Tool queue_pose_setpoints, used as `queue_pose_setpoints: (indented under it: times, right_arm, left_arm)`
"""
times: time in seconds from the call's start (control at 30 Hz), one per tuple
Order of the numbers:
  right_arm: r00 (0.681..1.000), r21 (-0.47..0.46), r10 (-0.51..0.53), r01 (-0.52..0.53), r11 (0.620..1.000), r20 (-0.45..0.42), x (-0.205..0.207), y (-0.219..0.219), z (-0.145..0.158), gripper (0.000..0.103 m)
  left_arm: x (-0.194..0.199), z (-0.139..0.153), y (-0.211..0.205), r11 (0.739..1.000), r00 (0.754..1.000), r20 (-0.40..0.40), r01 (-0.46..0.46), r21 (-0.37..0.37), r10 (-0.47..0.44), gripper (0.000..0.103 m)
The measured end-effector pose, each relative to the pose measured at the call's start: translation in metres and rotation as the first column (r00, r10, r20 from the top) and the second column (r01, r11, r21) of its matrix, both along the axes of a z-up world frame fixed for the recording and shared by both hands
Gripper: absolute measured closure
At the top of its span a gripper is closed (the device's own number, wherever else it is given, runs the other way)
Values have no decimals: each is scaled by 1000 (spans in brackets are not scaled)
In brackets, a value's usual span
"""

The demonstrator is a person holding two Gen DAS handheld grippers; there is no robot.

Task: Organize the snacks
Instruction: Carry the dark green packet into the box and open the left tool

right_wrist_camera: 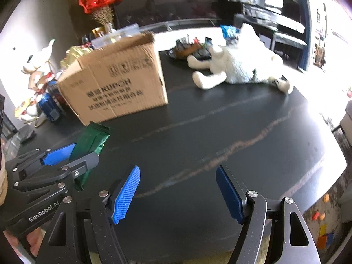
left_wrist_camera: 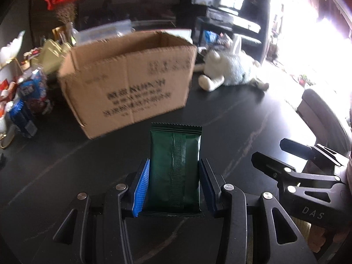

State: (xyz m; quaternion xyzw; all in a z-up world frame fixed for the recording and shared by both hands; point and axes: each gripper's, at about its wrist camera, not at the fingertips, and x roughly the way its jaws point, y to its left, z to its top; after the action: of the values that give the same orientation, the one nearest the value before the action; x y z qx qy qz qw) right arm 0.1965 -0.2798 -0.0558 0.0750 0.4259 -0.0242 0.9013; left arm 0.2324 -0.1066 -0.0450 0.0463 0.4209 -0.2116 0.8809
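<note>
Left wrist view: the left gripper (left_wrist_camera: 175,183) clamps a dark green snack packet (left_wrist_camera: 175,167) above the black table (left_wrist_camera: 77,165); the right gripper (right_wrist_camera: 178,192) stands wide with nothing between its pads.

Blue pads press both long sides of the packet, whose crimped end points up toward the cardboard box (left_wrist_camera: 129,81); the box stands open-topped on the table beyond it, printed side facing the cameras, apart from the packet; in the right wrist view the packet (right_wrist_camera: 92,140) shows at lower left, held clear of the table, near the box's front corner; a white plush toy (right_wrist_camera: 239,66) lies on the table to the right of the box; more snack packs (left_wrist_camera: 28,96) are heaped to the box's left, and some lie behind the toy.
</note>
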Motion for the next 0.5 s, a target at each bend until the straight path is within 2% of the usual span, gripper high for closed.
queue_pose_setpoints:
  times: [0.5]
  right_arm:
    - [989,9,86,-88,996,123,29,34,54,30]
  left_arm:
    - [11,57,35,995,990,109,-87,-37,91,59]
